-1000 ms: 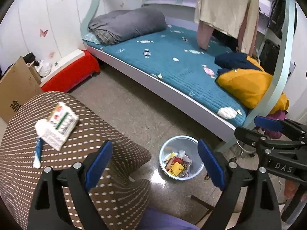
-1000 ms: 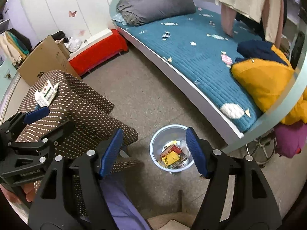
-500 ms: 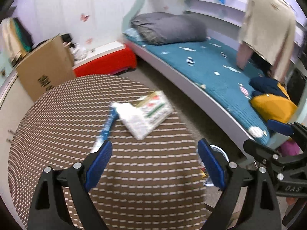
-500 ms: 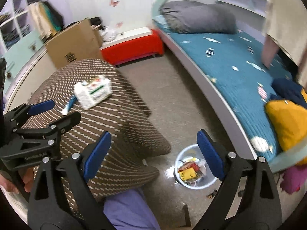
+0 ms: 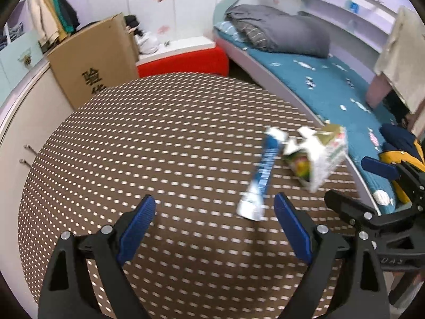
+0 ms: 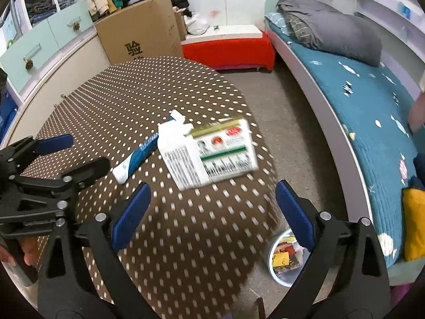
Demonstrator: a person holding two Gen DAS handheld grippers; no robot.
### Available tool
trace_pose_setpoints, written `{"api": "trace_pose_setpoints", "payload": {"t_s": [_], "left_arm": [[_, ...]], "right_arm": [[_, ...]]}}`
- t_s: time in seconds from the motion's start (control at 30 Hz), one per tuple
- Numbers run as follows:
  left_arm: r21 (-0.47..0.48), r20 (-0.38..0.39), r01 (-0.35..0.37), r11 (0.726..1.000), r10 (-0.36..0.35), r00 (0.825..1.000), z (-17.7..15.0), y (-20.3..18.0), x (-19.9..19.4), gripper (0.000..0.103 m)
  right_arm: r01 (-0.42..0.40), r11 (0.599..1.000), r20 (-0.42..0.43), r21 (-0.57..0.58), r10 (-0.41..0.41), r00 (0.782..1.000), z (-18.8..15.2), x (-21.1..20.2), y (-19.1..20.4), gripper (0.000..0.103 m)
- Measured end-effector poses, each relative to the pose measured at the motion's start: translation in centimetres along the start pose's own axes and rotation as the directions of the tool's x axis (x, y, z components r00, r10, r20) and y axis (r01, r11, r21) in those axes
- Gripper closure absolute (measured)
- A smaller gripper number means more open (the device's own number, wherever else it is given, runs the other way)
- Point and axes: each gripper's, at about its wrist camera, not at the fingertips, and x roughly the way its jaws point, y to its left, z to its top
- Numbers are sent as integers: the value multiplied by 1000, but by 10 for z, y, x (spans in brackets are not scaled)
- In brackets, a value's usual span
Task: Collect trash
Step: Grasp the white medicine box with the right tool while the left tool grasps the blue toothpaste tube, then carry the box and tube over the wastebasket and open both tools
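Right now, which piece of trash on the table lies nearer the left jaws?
The blue-and-white tube, its flat end just ahead of them; the torn white carton lies beyond.

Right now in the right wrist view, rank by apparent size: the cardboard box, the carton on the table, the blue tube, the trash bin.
1. cardboard box
2. carton
3. trash bin and blue tube: look alike; the bin is partly hidden behind the table and the tongs, so unranked.

Brown white-dotted tablecloth (image 6: 111,101); blue-white tube (image 6: 138,156); white-green-red carton (image 6: 212,154); red bench (image 6: 228,49); teal bedspread (image 6: 366,101).
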Motion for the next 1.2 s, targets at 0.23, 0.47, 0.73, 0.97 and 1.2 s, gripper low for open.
{"api": "trace_pose_setpoints", "payload": {"t_s": [0.23, 0.47, 0.73, 0.97, 1.2], "left_arm": [[13, -38, 106, 994, -105, 994, 11, 6, 21, 14], [84, -65, 118, 989, -113, 991, 21, -20, 42, 15], [130, -47, 64, 989, -58, 997, 21, -55, 39, 92], [199, -28, 111, 974, -108, 994, 7, -122, 16, 94], [327, -23, 199, 924, -203, 979, -15, -227, -4, 94]], "right_arm": [[65, 997, -8, -49, -66, 998, 13, 36, 3, 12], [95, 994, 25, -53, -94, 995, 3, 21, -16, 27], [142, 990, 47, 16, -143, 989, -28, -19, -57, 27], [168, 980, 59, 104, -175, 983, -63, -54, -100, 27], [227, 946, 38, 232, -242, 969, -112, -89, -164, 27]]}}
